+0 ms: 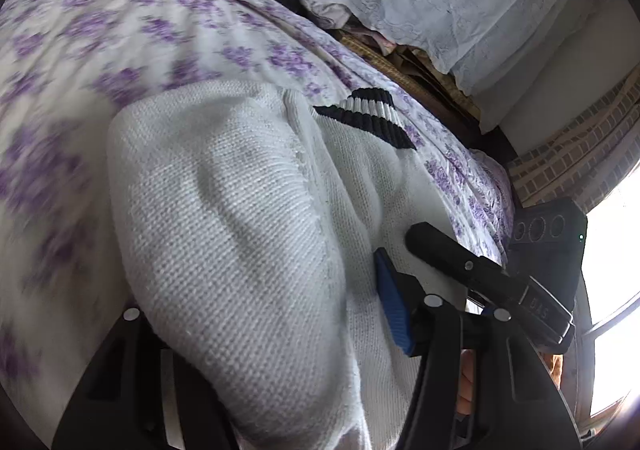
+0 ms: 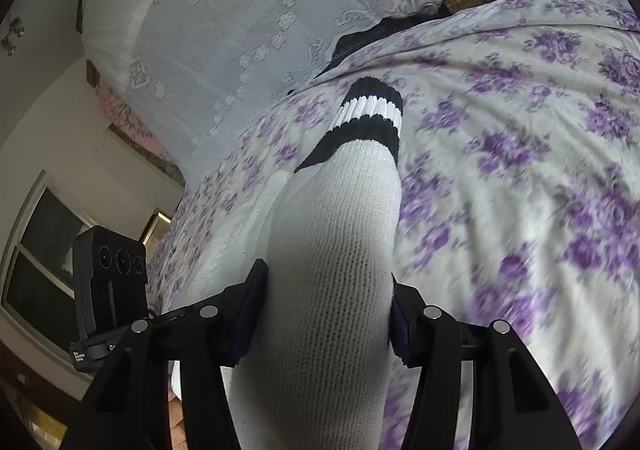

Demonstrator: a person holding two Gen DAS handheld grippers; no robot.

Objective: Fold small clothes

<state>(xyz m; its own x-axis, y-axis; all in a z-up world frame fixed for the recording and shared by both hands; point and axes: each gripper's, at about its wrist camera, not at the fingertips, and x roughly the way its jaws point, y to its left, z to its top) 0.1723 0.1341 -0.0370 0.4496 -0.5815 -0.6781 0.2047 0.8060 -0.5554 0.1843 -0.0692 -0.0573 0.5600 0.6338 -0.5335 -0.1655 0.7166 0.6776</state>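
Observation:
A white knit sock [image 1: 240, 234] with a black-and-white striped cuff [image 1: 372, 118] lies over the purple-flowered bedsheet [image 1: 120, 34]. My left gripper [image 1: 256, 314] has the sock's foot end bunched between its jaws; the blue pad [image 1: 394, 310] of its right finger shows, the left pad is hidden by fabric. In the right wrist view the sock [image 2: 332, 250] runs away from me to its striped cuff [image 2: 368, 118]. My right gripper [image 2: 324, 310] is shut on the sock, jaws pressing it from both sides. The other gripper [image 1: 500, 278] shows at lower right of the left view.
A white lace-patterned cover [image 2: 240, 10] lies beyond the sheet. A gap with dark wooden items [image 1: 420, 66] runs along the bed's far edge. A bright window [image 1: 612, 270] is on the right of the left view. The left unit's black camera block [image 2: 110, 282] shows at left.

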